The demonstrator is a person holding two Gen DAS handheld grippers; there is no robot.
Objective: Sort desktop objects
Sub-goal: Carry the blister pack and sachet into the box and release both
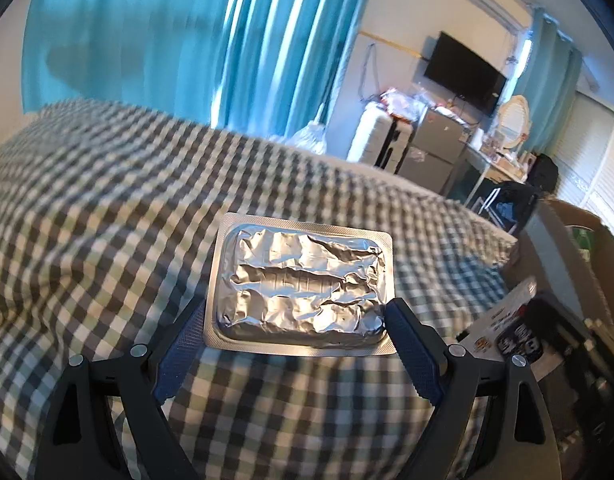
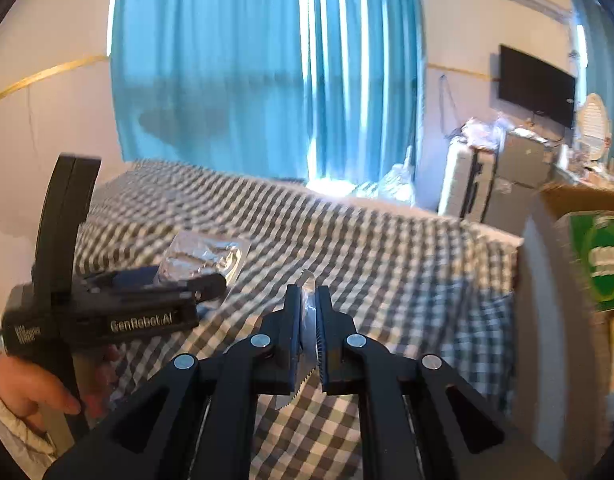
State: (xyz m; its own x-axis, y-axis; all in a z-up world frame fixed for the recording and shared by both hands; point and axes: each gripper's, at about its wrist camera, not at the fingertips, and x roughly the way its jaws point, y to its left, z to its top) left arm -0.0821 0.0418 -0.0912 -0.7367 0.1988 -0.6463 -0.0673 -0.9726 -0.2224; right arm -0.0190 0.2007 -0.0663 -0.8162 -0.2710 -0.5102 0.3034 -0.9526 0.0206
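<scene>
foil blister pack (image 1: 301,286) between left tongs (image 1: 295,314)

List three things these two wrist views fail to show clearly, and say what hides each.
1. Foil pack: left view shows crumpled foil only; its contents are covered.
2. Sachet in the right gripper: right view shows just a serrated edge; the fingers cover the rest.
3. Green box: right view, motion blur makes its label unreadable, and the frame edge cuts it off.
</scene>
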